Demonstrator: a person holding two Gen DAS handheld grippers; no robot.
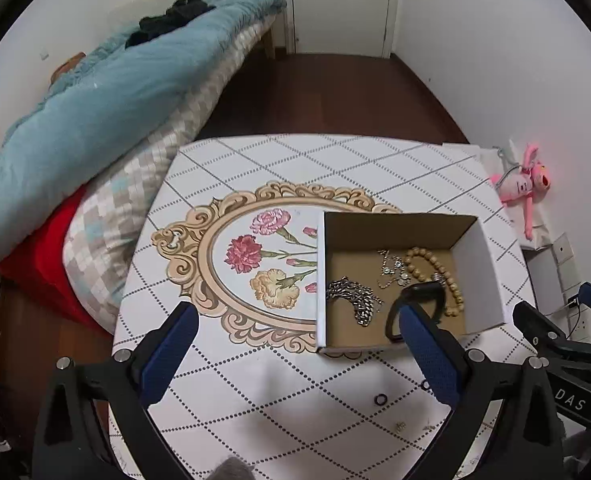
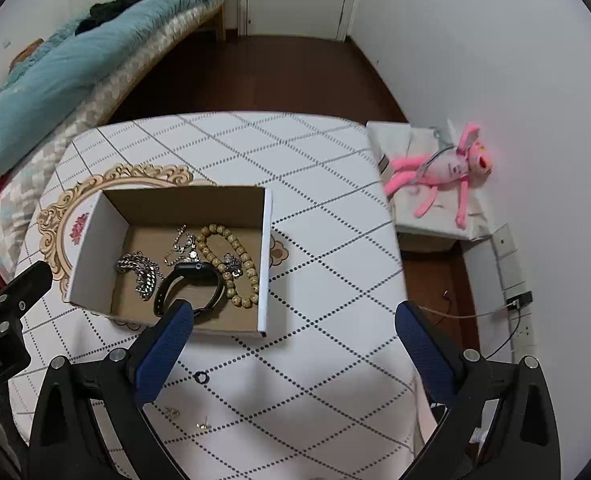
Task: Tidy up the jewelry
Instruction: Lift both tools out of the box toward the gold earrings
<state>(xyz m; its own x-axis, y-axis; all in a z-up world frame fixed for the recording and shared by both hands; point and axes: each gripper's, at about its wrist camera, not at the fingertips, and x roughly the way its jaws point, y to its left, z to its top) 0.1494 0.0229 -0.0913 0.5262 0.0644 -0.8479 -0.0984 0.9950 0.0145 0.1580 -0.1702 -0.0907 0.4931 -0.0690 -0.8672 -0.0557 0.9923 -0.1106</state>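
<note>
An open cardboard box (image 1: 475, 276) (image 2: 95, 236) stands on the patterned table. It holds a silver chain (image 1: 355, 298) (image 2: 141, 270), a thin necklace (image 1: 391, 266) (image 2: 181, 246), a wooden bead bracelet (image 1: 435, 268) (image 2: 235, 252) and a black watch (image 1: 423, 292) (image 2: 191, 280). A small dark ring (image 1: 380, 399) (image 2: 201, 377) and two small gold earrings (image 1: 399, 426) (image 2: 171, 412) (image 2: 203, 425) lie on the table in front of the box. My left gripper (image 1: 297, 322) is open and empty, near the box's front. My right gripper (image 2: 293, 320) is open and empty, right of the box.
The table (image 1: 255, 168) (image 2: 315, 184) has a floral oval print (image 1: 263, 264). A bed with a blue duvet (image 1: 95, 108) (image 2: 55, 76) lies to the left. A pink plush toy (image 1: 523, 184) (image 2: 443, 176) sits on a low box at the right. Wall sockets with cables (image 2: 515, 304) are at the right.
</note>
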